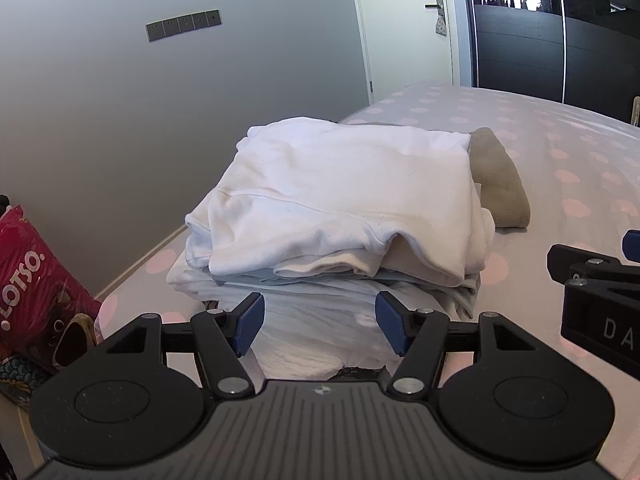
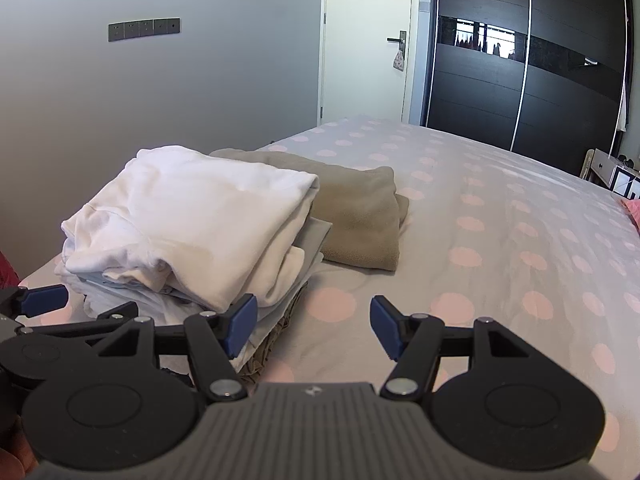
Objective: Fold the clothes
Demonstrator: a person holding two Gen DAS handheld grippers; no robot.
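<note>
On the dotted bed (image 2: 500, 220) a stack of folded clothes (image 1: 340, 220) sits near its edge, a folded tan piece (image 2: 360, 216) just beside it. The left gripper (image 1: 320, 326) and right gripper (image 2: 313, 326) hover with jaws wide, holding nothing. This fits either a finished stack or a pause between garments.

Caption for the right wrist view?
Open right gripper beside stacked white garment and tan towel on polka-dot bed.
</note>
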